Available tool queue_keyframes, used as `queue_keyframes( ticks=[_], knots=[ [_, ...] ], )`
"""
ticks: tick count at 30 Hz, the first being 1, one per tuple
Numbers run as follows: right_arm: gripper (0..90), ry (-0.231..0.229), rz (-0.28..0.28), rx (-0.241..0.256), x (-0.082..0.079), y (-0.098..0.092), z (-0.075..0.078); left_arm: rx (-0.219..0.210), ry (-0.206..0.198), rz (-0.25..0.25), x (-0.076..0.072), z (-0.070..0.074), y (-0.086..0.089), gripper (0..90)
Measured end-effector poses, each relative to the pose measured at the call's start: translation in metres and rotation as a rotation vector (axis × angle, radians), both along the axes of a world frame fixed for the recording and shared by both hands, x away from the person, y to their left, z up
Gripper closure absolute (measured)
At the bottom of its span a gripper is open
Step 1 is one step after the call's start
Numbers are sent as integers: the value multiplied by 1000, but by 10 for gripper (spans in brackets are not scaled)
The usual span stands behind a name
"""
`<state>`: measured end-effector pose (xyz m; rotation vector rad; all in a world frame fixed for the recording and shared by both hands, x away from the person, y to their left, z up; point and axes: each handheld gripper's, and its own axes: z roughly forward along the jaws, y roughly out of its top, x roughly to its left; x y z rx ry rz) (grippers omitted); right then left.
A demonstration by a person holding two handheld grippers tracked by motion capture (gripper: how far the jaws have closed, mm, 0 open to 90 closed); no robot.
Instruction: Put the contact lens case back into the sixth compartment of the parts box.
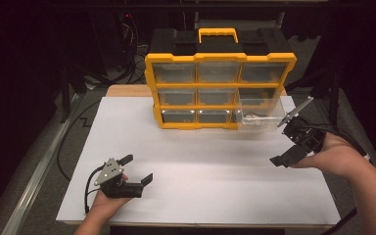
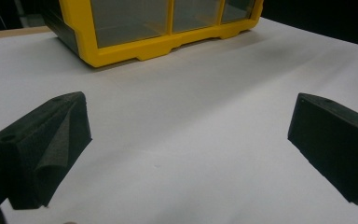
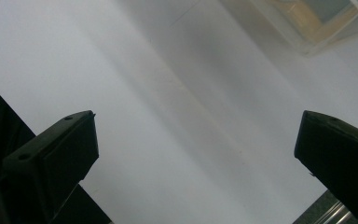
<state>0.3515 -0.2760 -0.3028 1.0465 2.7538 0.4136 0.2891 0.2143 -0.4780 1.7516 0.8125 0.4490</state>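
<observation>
Reaching my right gripper (image 1: 288,142), jaws spread, toward clear plastic drawer (image 1: 259,111) sticking out of yellow organizer (image 1: 219,90) near table's far right edge. Light, rigid, slippery; gripping front lip. Left gripper (image 1: 138,169) resting spread, empty.

No readable text, label, brand, number or sign anywhere, yellow drawer organizer (image 1: 220,90) with plain frame and unmarked clear drawers, pulled-out clear drawer (image 1: 259,113) at its lower right blank, white tabletop (image 1: 200,166) bare of print

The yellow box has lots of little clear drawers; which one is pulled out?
The bottom-right drawer of the yellow organizer: it juts forward over the white tabletop near the right gripper, while the others sit flush.
</observation>
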Motion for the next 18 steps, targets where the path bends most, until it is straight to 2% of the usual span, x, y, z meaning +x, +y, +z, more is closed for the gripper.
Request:
queue_keyframes(
  ticks=[6, 18],
  knots=[
    [1, 12, -7, 11, -1, -1, -15, 1, 0, 1, 0, 0, 0, 4],
    [1, 45, -30, 4, 2, 3, -63, -1, 0, 4, 0, 1, 1, 4]
  ],
)
